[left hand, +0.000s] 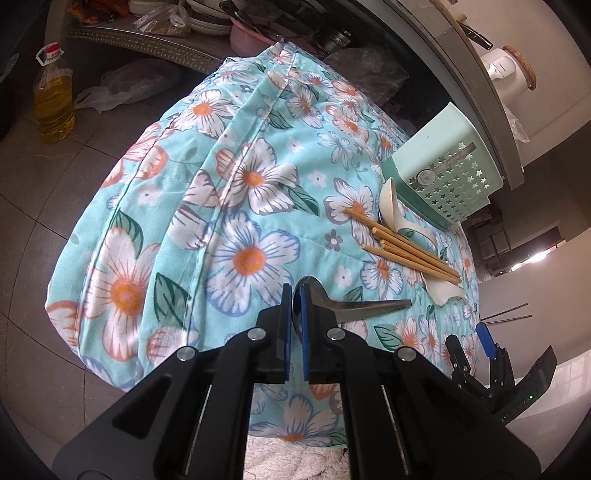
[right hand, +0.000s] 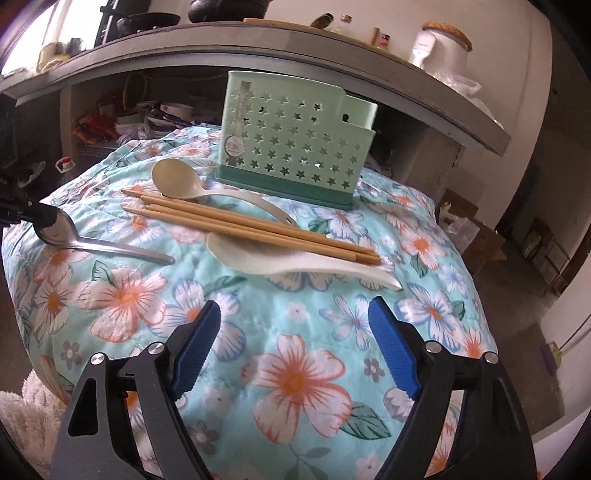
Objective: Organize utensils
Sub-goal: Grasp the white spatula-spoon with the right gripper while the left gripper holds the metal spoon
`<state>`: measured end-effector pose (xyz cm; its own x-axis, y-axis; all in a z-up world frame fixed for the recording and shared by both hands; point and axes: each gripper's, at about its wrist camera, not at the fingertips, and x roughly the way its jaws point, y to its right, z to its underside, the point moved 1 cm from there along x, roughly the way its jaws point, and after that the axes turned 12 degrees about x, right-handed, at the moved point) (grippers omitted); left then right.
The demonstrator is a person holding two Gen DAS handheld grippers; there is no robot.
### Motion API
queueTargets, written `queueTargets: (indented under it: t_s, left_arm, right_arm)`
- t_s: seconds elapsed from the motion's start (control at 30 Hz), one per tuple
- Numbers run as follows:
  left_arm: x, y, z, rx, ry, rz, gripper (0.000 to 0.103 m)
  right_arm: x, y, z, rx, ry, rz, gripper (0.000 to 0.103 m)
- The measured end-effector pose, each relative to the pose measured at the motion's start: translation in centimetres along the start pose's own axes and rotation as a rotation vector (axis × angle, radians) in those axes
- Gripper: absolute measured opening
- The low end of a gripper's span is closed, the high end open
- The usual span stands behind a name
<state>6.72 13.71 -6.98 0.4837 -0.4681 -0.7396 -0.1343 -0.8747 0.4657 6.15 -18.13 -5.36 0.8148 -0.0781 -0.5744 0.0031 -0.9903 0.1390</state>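
Observation:
My left gripper (left hand: 295,295) is shut on the bowl of a metal spoon (left hand: 369,308), whose handle points right over the floral cloth. The same spoon (right hand: 96,242) shows at the left of the right wrist view, held by the left gripper (right hand: 40,218). My right gripper (right hand: 293,325) is open and empty above the cloth, near its front edge. Beyond it lie several wooden chopsticks (right hand: 255,227) across a white soup spoon (right hand: 295,267) and a beige ladle (right hand: 177,179). A green utensil holder (right hand: 291,147) with star holes stands behind them; it also shows in the left wrist view (left hand: 443,166).
The floral cloth (left hand: 240,177) covers a raised, rounded surface. A grey counter shelf (right hand: 332,59) runs behind, with a white kettle (right hand: 439,50) on top. An oil bottle (left hand: 53,99) stands on the tiled floor. Dishes sit under the counter (left hand: 210,18).

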Motion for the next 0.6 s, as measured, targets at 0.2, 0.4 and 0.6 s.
queueTargets:
  t_s: [0.2, 0.4, 0.6]
  left_arm:
    - [0.1, -0.4, -0.1, -0.006, -0.003, -0.007, 0.004]
    - [0.3, -0.5, -0.3, -0.011, -0.003, -0.014, 0.004]
    - [0.4, -0.6, -0.5, -0.011, -0.003, -0.021, 0.004]
  right_arm:
    - [1.3, -2.8, -0.4, -0.145, 0.022, 0.016, 0.058]
    - [2.3, -4.6, -0.4, -0.248, 0.021, 0.038, 0.045]
    - [3.7, -5.4, -0.6, -0.287, -0.018, 0.060, 0.033]
